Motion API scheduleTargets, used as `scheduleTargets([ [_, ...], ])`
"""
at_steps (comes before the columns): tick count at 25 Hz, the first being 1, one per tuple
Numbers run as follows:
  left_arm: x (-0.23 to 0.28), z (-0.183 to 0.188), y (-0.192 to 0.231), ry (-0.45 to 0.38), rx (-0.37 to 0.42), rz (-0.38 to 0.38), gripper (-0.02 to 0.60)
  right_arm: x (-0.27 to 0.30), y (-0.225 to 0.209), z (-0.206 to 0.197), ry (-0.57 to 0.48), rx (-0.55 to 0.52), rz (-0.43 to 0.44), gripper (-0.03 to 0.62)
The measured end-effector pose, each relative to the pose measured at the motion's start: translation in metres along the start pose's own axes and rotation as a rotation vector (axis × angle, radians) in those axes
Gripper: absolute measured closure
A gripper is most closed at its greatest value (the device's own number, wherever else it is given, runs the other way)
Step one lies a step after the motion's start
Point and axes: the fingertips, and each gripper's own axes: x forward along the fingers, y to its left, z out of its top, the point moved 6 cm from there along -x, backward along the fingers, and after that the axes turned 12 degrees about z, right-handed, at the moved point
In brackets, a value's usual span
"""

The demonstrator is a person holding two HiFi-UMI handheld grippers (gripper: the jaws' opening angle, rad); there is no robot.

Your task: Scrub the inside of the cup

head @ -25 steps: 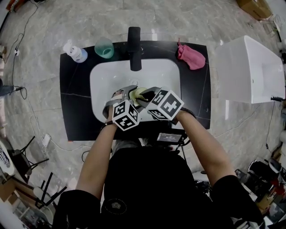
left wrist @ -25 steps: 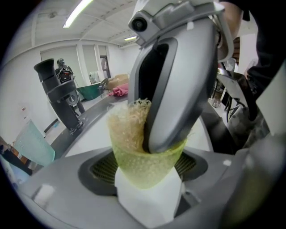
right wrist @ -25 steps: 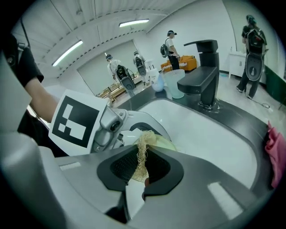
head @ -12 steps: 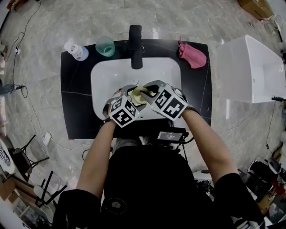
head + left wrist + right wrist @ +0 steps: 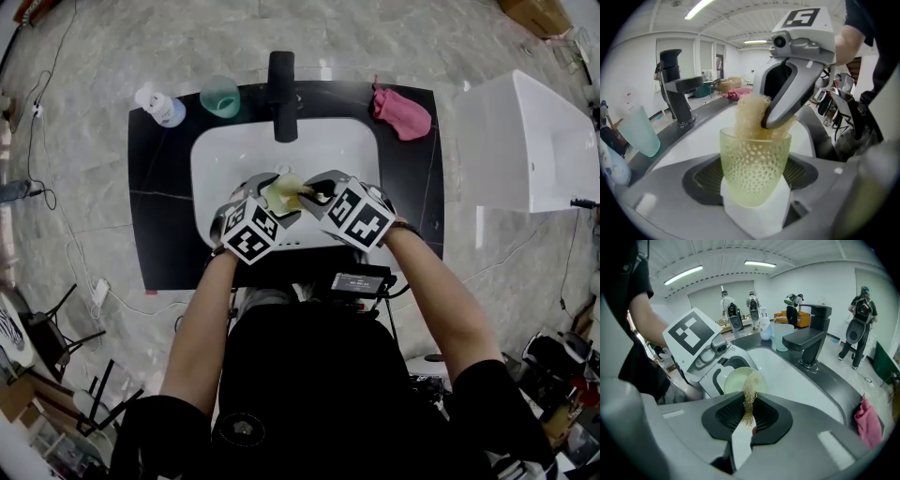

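Left gripper (image 5: pixel 755 187): fingers clamped on the cup (image 5: pixel 754 164) (yellow-green, dimpled), held over the near part of the sink (image 5: pixel 225 159), mouth turned toward the right gripper (image 5: pixel 746 416). Right gripper: fingers pinched together on a sponge (image 5: pixel 750 115), whose far end sits inside the cup's mouth.

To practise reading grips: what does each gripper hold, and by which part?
The left gripper clamps the yellow-green cup around its lower body. The right gripper pinches the tan sponge by one end; the other end is inside the cup.
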Motion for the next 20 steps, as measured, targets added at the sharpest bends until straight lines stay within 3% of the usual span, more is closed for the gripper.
scheduleTargets([
  [10,0.007,0.003,-0.003,0.024,0.051,0.008,0.21,0.003,0.008,0.009,-0.035,0.078,0.095,0.551],
  [20,0.012,0.005,-0.009,0.02,0.06,-0.027,0.212,-0.002,0.004,0.022,-0.106,0.052,0.024,0.551],
])
